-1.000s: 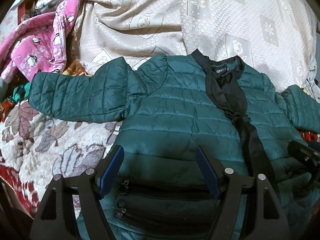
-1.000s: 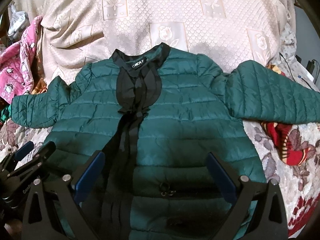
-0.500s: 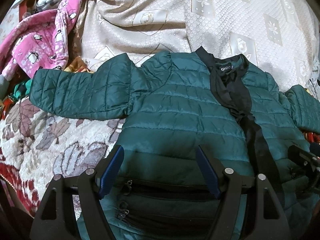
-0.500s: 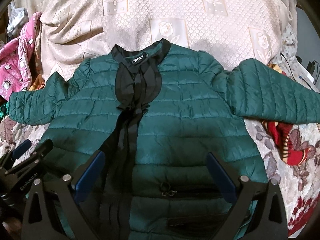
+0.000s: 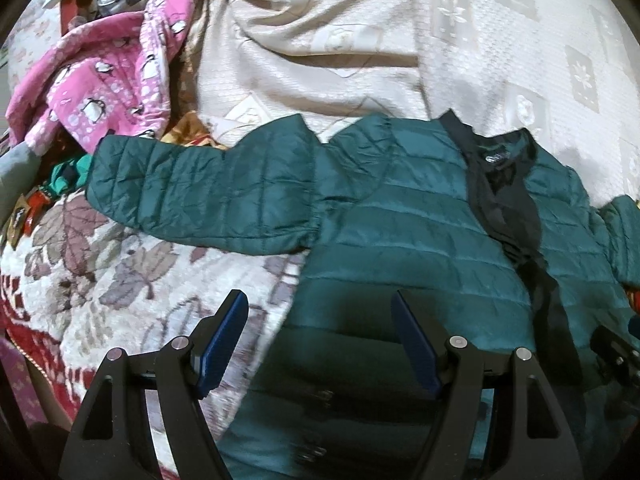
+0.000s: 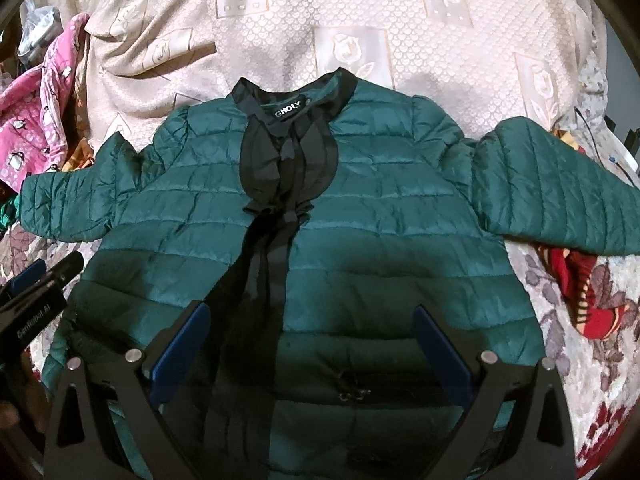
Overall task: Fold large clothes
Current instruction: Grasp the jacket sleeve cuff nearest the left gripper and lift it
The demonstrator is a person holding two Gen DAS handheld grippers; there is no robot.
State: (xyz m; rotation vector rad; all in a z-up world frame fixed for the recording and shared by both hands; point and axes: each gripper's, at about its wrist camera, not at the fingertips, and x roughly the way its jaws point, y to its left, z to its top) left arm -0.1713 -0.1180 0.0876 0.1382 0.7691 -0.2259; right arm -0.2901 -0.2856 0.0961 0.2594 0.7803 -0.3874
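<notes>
hovering tilted over the jacket [image 6: 360,220], both claws (gaping).

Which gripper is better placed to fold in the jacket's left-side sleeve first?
Probably left. The left gripper hangs open over the green puffer jacket at its hem edge, just below that sleeve. The right gripper sits open over the jacket's middle.
</notes>
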